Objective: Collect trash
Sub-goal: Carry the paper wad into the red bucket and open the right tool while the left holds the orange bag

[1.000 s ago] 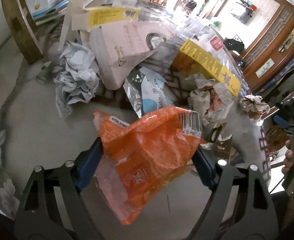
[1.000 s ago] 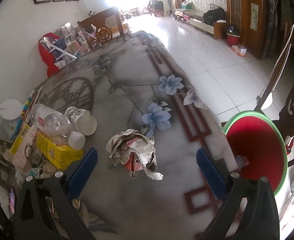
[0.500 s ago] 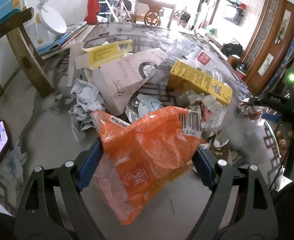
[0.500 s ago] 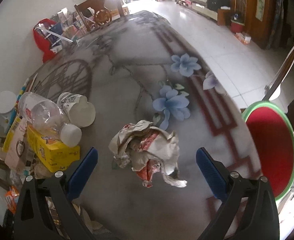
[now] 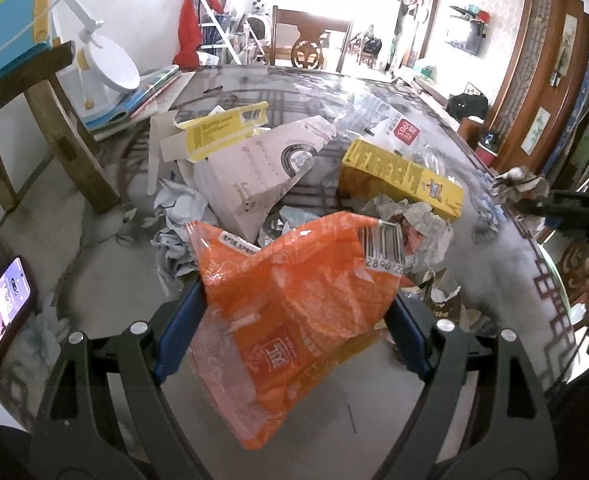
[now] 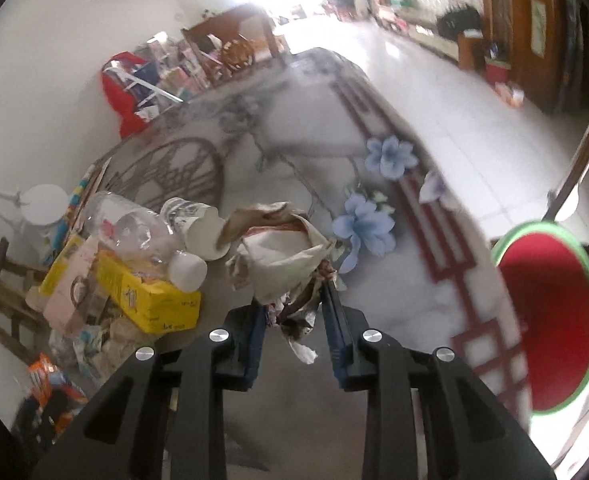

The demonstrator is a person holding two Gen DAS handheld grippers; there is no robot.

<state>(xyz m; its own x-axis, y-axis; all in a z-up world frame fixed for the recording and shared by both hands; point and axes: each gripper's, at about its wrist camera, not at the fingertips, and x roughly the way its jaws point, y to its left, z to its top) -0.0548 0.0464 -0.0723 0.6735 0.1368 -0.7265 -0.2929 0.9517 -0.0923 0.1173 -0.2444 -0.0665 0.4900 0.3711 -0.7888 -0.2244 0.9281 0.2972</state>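
- Marble-patterned table (image 6: 294,128), litter heaped toward its left edge, floral inlay on the right side.
- Change on the right: the right gripper (image 6: 294,316), wide apart half a second ago, has now clamped its fingers on the crumpled paper wad (image 6: 278,248), near the right edge!
- Left gripper (image 5: 294,320) unchanged, fingers still pressed on the orange wrapper (image 5: 294,300), held above the tabletop.
- Both loaded, then; the red bin (image 6: 546,320) sits just off the right edge, probably the next stop.
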